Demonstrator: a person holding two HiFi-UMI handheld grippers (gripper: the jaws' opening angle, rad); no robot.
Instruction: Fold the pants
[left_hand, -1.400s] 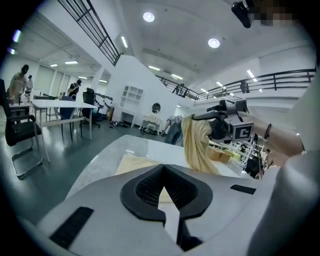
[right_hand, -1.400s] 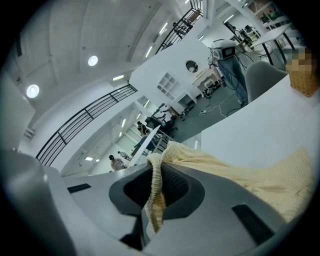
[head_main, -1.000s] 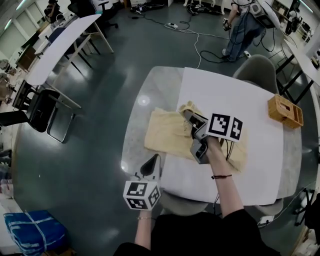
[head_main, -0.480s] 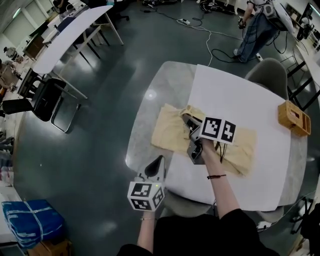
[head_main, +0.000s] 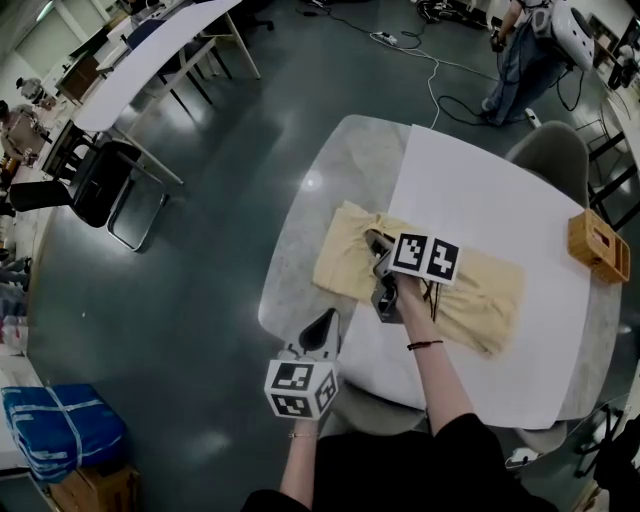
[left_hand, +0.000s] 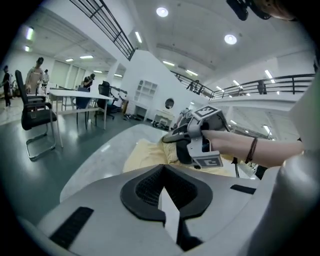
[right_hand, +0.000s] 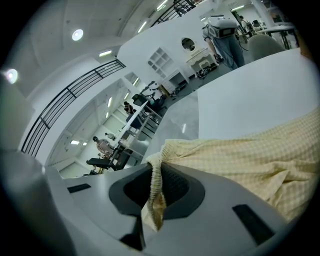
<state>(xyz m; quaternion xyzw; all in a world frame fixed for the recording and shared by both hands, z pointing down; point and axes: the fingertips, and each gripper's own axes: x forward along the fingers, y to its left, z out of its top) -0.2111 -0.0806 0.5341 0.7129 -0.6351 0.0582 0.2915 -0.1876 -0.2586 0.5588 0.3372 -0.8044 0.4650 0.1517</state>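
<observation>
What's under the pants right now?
The pants lie partly on the white sheet, partly on the bare marble table. Anything else beneath the cloth is covered and cannot be seen.

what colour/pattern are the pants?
Pale yellow with a fine woven check. The pants show best in the right gripper view.

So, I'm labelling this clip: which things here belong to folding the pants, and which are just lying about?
In the job:
pants, waistband pinched in the right gripper
left gripper, shut and empty
white sheet on the table

Lying about:
wooden box at the table edge
grey chair
blue bundle on the floor
</observation>
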